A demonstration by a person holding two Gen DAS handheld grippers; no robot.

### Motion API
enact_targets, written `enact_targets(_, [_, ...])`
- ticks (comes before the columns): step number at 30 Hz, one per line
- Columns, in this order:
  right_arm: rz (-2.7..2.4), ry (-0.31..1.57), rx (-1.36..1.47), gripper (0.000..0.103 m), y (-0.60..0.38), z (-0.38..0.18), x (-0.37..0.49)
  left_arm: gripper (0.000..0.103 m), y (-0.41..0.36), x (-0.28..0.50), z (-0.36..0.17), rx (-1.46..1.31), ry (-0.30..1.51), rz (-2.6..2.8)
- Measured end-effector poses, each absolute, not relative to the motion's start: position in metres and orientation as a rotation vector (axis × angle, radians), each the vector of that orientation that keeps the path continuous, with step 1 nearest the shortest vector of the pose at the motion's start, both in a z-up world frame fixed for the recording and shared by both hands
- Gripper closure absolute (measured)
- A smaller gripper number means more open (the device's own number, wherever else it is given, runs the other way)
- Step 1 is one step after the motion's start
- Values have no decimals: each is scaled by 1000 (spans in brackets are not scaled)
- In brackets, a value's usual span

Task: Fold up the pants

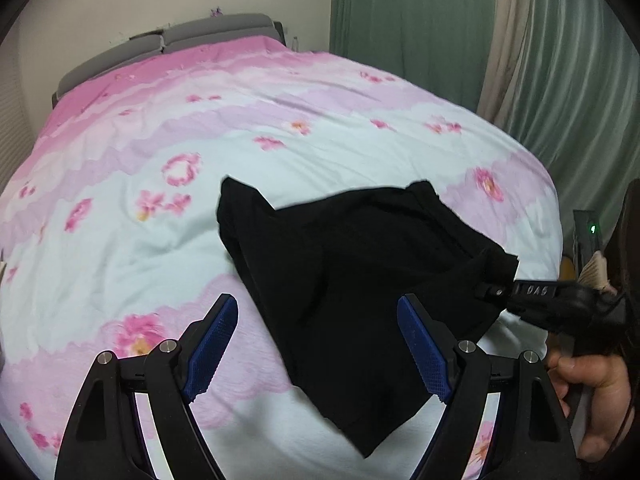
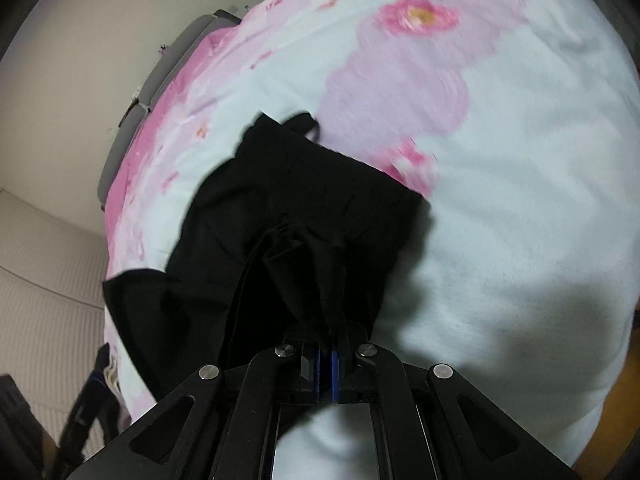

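Black pants (image 1: 352, 264) hang bunched above the pink flowered bedspread (image 1: 160, 160), lifted at their right end. My right gripper (image 1: 496, 290) comes in from the right in the left wrist view and is shut on a pinch of that cloth. In the right wrist view the pants (image 2: 288, 216) drape away from the same gripper (image 2: 328, 348), its blue pads pressed together on the fabric. My left gripper (image 1: 320, 320) stands open in front of the hanging cloth, its blue pads (image 1: 212, 352) wide apart; the fabric passes behind them and neither pad presses on it.
A grey headboard (image 1: 192, 36) and a pale wall stand at the far end of the bed. Green curtains (image 1: 520, 60) hang on the right. A person's hand (image 1: 596, 396) grips the right tool. A beige ribbed surface (image 2: 44, 280) lies left of the bed.
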State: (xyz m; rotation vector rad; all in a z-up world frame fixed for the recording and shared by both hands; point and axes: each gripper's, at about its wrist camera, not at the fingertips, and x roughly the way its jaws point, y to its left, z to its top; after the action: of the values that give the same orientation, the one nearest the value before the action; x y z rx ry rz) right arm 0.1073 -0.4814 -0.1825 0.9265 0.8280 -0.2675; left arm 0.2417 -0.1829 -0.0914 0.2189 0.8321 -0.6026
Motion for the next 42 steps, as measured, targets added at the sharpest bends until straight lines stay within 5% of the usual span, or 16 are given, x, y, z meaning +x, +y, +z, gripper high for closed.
enact_targets(9, [-281, 868, 810, 94, -475, -171, 104, 21, -179, 237, -95, 227, 823, -560])
enact_targets(13, [-363, 831, 593, 41, -450, -140, 78, 21, -151, 235, -94, 162, 798, -539])
enact_targets(19, [-367, 699, 372, 41, -412, -98, 54, 21, -115, 241, -115, 51, 838, -543])
enact_targets(31, [-317, 682, 344, 41, -406, -95, 60, 49, -153, 267, -163, -30, 971, -652])
enact_targets(37, [-313, 686, 393, 41, -419, -98, 60, 96, -160, 274, -178, -80, 1031, -673])
enact_targets(42, [-297, 652, 436, 41, -429, -89, 59, 97, -178, 274, -143, -55, 947, -728])
